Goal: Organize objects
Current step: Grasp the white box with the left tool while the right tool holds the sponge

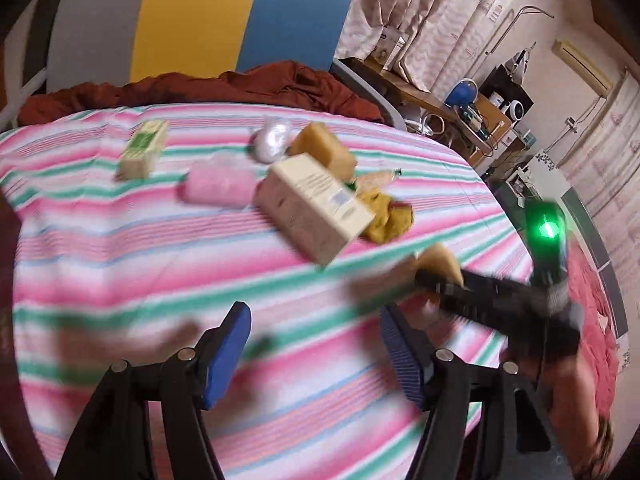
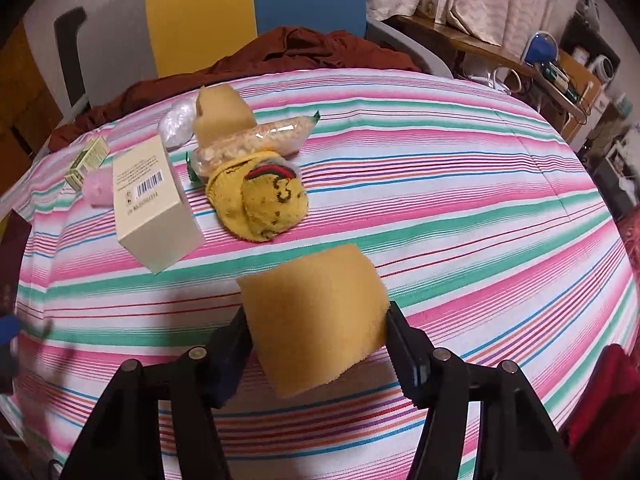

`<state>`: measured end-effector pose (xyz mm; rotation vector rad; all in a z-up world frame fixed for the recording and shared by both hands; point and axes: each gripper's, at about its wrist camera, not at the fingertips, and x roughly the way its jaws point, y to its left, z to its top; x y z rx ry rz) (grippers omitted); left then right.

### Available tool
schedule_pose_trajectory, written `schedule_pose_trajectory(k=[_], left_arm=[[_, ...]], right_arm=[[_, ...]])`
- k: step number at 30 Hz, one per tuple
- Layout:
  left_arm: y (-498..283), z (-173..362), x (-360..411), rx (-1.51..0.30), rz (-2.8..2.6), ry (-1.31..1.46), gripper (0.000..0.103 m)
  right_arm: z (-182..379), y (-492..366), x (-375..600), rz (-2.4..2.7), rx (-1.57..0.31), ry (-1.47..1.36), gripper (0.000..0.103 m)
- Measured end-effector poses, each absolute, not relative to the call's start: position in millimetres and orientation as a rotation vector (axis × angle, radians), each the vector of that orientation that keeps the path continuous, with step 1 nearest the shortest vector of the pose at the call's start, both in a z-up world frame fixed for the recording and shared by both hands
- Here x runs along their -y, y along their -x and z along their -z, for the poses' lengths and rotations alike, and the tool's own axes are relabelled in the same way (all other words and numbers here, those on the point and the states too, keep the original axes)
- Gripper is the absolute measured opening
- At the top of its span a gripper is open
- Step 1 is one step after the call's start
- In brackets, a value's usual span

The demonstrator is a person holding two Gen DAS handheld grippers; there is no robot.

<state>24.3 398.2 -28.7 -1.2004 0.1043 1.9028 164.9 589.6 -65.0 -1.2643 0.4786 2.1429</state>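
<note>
Between the right claw [image 2: 316, 340], a sponge [image 2: 316, 320]; left view blurs it.

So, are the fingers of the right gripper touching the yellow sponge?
Touching. The right wrist view shows both fingers of the right gripper pressed against opposite sides of the yellow sponge, holding it above the striped cloth.

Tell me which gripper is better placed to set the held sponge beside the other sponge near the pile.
Right. The right gripper already has its jaws shut on the sponge, facing the second sponge. The left gripper is open and holds nothing.
</note>
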Motion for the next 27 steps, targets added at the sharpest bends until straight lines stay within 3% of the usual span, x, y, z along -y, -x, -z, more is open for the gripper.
schedule_pose_trajectory(k=[12, 20, 27], left_arm=[[7.0, 47.2, -512.4, -0.253, -2.009, 1.324, 0.074], [1.8, 55.4, -486.8, -0.340, -2.034, 1.324, 0.074], [2.8, 44.2, -476.5, -0.312, -2.076, 1.285, 0.074]], right_arm=[[59.5, -170.1, -597.1, -2.141, -0.542, 1.233, 0.063], [60.3, -169.2, -595.1, -2.151, -0.552, 1.243, 0.063], [56.2, -169.0, -593.3, -2.165, -0.572, 1.221, 0.063]])
